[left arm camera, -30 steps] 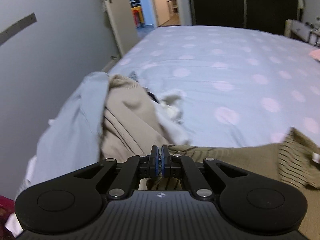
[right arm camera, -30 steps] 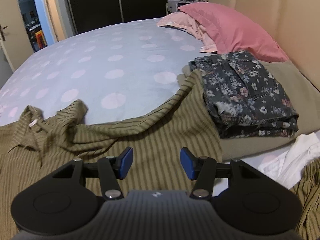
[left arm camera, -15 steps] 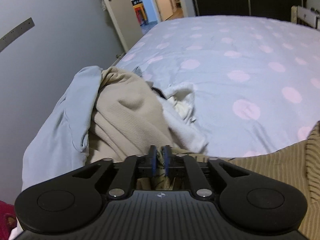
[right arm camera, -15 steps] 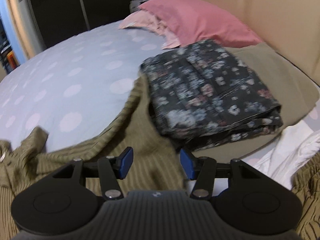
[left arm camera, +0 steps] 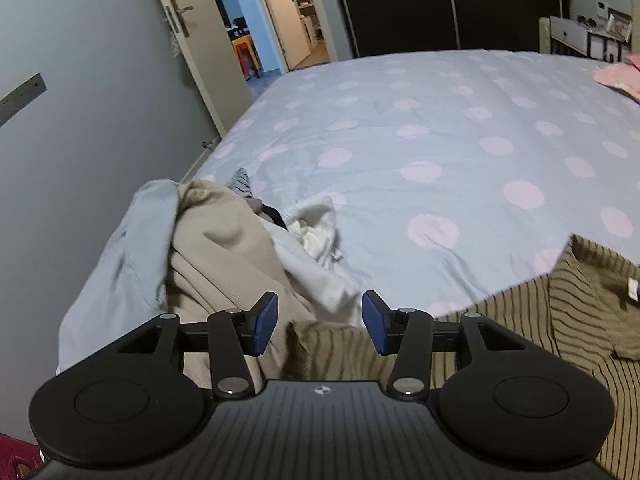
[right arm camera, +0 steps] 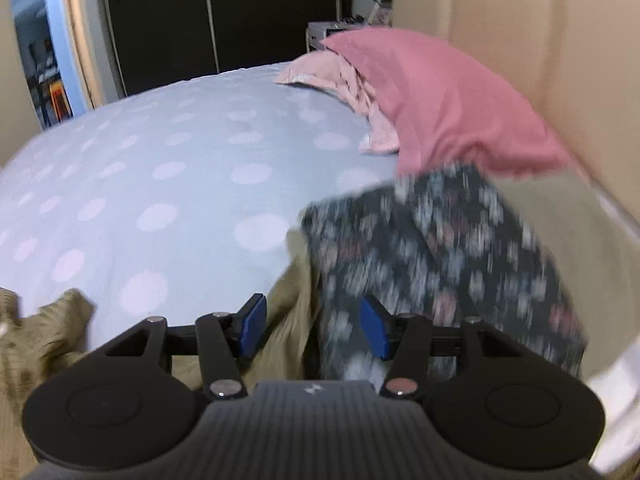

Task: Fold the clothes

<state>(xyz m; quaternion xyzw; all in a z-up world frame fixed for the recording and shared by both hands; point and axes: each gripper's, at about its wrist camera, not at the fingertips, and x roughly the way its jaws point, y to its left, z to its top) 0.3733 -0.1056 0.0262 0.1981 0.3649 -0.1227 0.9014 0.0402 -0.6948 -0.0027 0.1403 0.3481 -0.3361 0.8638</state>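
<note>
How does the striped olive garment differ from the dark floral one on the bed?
The striped garment is olive with thin dark stripes; the floral garment is dark with pale blossoms. The striped garment lies spread and rumpled, unfolded; the floral garment sits folded into a compact stack. The floral garment rests partly on the striped garment's edge. Both lie on the dotted bedspread.

You see an olive striped garment spread rumpled along the near bed edge; a heap of beige and pale-blue clothes at its left, a folded dark floral piece right
</note>
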